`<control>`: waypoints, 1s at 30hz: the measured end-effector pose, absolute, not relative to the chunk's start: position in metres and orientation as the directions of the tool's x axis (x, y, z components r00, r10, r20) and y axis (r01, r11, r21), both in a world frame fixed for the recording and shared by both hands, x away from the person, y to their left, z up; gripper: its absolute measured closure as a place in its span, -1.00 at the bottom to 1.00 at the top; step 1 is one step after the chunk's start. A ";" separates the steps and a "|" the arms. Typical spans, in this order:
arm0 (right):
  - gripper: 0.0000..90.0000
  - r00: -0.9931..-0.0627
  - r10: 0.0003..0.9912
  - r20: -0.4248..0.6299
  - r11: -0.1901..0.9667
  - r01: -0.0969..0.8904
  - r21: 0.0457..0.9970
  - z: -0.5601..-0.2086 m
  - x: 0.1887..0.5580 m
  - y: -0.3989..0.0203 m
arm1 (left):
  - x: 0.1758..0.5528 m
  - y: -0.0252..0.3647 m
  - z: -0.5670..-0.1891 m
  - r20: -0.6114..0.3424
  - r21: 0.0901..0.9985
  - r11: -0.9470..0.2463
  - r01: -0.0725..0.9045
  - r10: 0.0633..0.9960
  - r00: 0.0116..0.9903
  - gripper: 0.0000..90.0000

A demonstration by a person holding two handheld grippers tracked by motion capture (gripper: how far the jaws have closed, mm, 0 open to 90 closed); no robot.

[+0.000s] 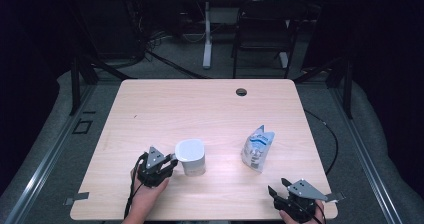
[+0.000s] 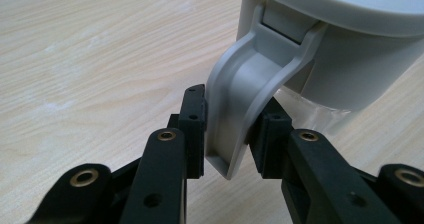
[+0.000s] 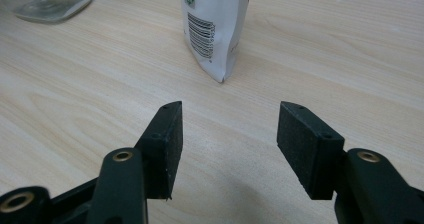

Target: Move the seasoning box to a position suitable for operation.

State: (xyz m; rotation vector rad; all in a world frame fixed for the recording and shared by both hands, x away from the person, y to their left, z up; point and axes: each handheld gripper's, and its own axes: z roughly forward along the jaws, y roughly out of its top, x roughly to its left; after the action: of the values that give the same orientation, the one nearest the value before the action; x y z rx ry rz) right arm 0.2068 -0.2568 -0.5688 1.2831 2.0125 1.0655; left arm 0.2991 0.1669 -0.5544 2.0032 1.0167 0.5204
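Jaws of the left gripper (image 2: pixel 227 134) are clamped on the grey handle (image 2: pixel 247 99) of a white lidded jug (image 1: pixel 191 157), one pad pressed to each side of the handle's lower end, as the left gripper view shows close up. From the high view the jug stands upright on the pale wooden bench (image 1: pixel 200 109), left of centre and toward the near edge, with the left gripper (image 1: pixel 167 165) just beside it on its left and the person's left hand (image 1: pixel 150 191) behind the gripper. The right gripper (image 1: pixel 277 186) sits at the near right corner of the bench, well apart from the jug, and its jaws stand wide with nothing between them; only bare wood shows in the gap in the right gripper view. Ahead of those jaws a white pouch (image 3: pixel 215 24) with a barcode stands upright on the bench, clear of both pads. In the high view the pouch (image 1: pixel 257 148) is to the right of the jug, apart from it.
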 end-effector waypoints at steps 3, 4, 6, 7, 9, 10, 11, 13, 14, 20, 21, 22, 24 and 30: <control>-0.01 -0.415 0.910 -0.021 0.246 0.499 0.831 -0.569 0.207 -0.257 | 0.297 0.166 -0.554 0.002 0.810 -0.348 0.472 0.807 0.591 0.58; -0.01 -0.415 0.910 -0.020 0.246 0.498 0.831 -0.569 0.207 -0.257 | 0.297 0.166 -0.554 0.004 0.809 -0.351 0.472 0.805 0.593 0.58; -0.01 -0.417 0.908 -0.023 0.249 0.497 0.831 -0.569 0.207 -0.256 | 0.295 0.165 -0.554 0.001 0.809 -0.351 0.472 0.804 0.595 0.58; -0.01 -0.417 0.908 -0.024 0.250 0.495 0.832 -0.569 0.207 -0.256 | 0.294 0.164 -0.554 0.006 0.808 -0.358 0.468 0.799 0.601 0.58; -0.01 -0.422 0.906 -0.021 0.249 0.493 0.834 -0.569 0.207 -0.256 | 0.292 0.163 -0.554 0.008 0.809 -0.362 0.462 0.794 0.608 0.58; -0.01 -0.422 0.906 -0.022 0.250 0.493 0.833 -0.569 0.207 -0.255 | 0.291 0.162 -0.554 0.011 0.810 -0.367 0.458 0.790 0.613 0.58; -0.01 -0.425 0.905 -0.022 0.251 0.492 0.833 -0.569 0.207 -0.255 | 0.290 0.161 -0.554 0.012 0.809 -0.370 0.456 0.786 0.618 0.59; -0.01 -0.425 0.905 -0.019 0.248 0.490 0.836 -0.569 0.207 -0.254 | 0.287 0.158 -0.554 0.013 0.809 -0.375 0.452 0.781 0.625 0.59; -0.01 -0.429 0.903 -0.020 0.252 0.491 0.834 -0.569 0.207 -0.253 | 0.286 0.157 -0.554 0.015 0.810 -0.377 0.449 0.778 0.628 0.59; -0.01 -0.452 0.892 -0.027 0.270 0.484 0.832 -0.567 0.209 -0.247 | 0.278 0.156 -0.554 0.018 0.809 -0.392 0.438 0.761 0.649 0.59; 0.00 -0.455 0.890 -0.029 0.274 0.483 0.832 -0.567 0.210 -0.246 | 0.277 0.157 -0.554 0.020 0.808 -0.397 0.436 0.757 0.653 0.59; 0.00 -0.460 0.887 -0.029 0.276 0.479 0.833 -0.567 0.211 -0.245 | 0.276 0.157 -0.554 0.016 0.810 -0.393 0.436 0.757 0.653 0.59; 0.00 -0.472 0.881 -0.029 0.281 0.473 0.835 -0.566 0.212 -0.242 | 0.272 0.158 -0.554 0.017 0.809 -0.397 0.434 0.754 0.657 0.59; 0.04 -0.498 0.866 -0.046 0.303 0.448 0.841 -0.565 0.217 -0.229 | 0.260 0.157 -0.553 0.019 0.803 -0.410 0.432 0.742 0.670 0.59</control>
State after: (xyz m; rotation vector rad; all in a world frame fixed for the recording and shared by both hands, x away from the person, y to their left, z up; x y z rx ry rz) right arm 0.2170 -0.2294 -0.5649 1.1642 2.0738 1.0991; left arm 0.2600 0.1573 -0.5531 2.0619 0.9053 0.4795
